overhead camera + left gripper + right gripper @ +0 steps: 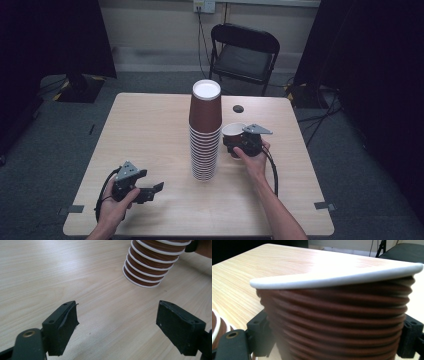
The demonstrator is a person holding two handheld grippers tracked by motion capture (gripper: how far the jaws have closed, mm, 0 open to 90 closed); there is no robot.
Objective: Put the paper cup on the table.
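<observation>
Counter (150, 130) of pale wood, and at its near left the left claw (150, 191) sits low in the person's left hand (117, 202), its two black jaws spread wide with nothing between them. In the left gripper view those jaws frame bare wood grain, and the foot of the cup stack (147, 270) stands beyond them, well apart from the pads. Moving to the middle: the tall stack of brown paper cups (205, 132) stands upright on the counter, mouths down, white rims banding its lower half, a white base showing at the top. Just right of it comes the right claw (239, 145), gripped by the right hand (255, 160), and it has hold of a single brown cup (233, 134) with a white rim, mouth up and tilted slightly, right beside the stack. The right gripper view puts that ribbed cup (337, 322) squarely between the jaws, pads pressed on either side of its wall, jaws standing wide around it. Behind the cup a small black disc (238, 108) lies on the counter, and farther back a black folding chair (245, 50) stands on the grey floor.
</observation>
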